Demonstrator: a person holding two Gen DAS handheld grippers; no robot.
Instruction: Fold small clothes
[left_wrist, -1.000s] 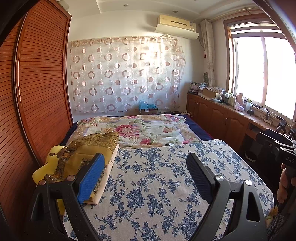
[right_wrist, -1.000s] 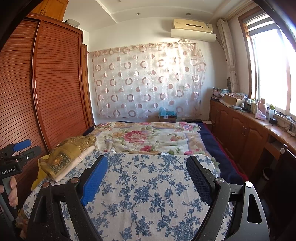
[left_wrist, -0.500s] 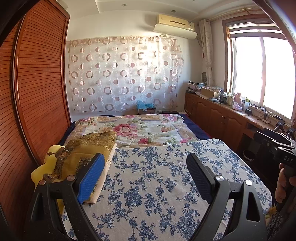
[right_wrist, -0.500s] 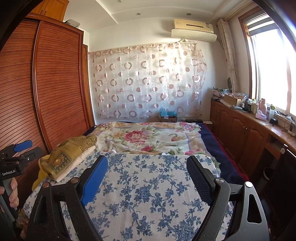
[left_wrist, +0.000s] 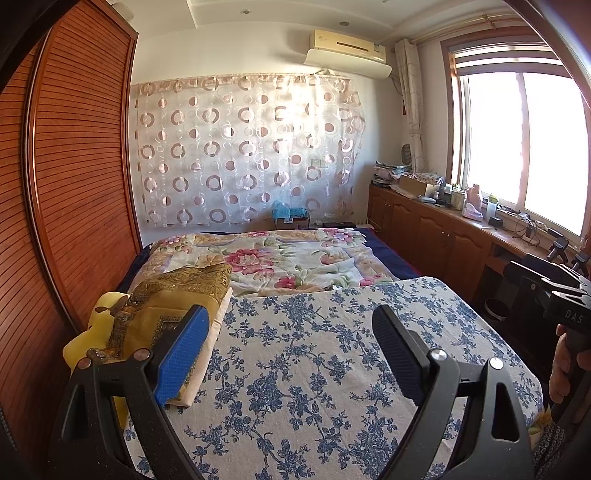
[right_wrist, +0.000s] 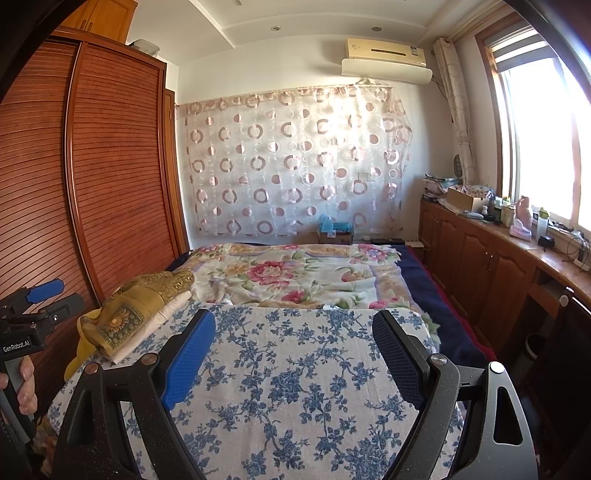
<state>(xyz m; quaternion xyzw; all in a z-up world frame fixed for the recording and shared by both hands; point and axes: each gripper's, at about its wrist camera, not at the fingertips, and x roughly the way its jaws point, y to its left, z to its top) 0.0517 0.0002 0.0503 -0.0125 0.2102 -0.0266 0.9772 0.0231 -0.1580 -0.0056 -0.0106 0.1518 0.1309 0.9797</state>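
Bedroom interior, both wrist views facing the far wall. A tall reddish-brown wardrobe with slatted wooden doors (left_wrist: 70, 192) fills the left of each frame. A bed covered by a cream quilt printed with pink flowers (left_wrist: 280, 258) occupies the centre. Nearer the camera, a flat surface under a white cloth with a blue floral print (left_wrist: 314, 369) spans the lower half of the frame; its far edge lies against the quilt. A sheer curtain with brown ring pattern (left_wrist: 243, 155) hangs on the far wall, below a white wall-mounted air conditioner (left_wrist: 347, 51). A brown wooden cabinet row (left_wrist: 436, 232) runs under a bright window (left_wrist: 524, 147) at the right; small bottles and boxes stand on its top.

Task item: a folded stack of small clothes, gold patterned fabric over cream and yellow layers (left_wrist: 166, 306), rests at the left edge of the blue floral cloth, lower left of the frame, next to the wardrobe. In the right wrist view the same stack (right_wrist: 136, 314) lies at middle left.

The left claw (left_wrist: 288, 354) stands wide, with nothing between its blue and black pads. The right claw (right_wrist: 293, 356) also stands wide and empty, above the bare floral cloth. Neither claw touches the stack. A person's hand (right_wrist: 24, 384) grips the left claw's handle at the lower left edge of the right wrist view.
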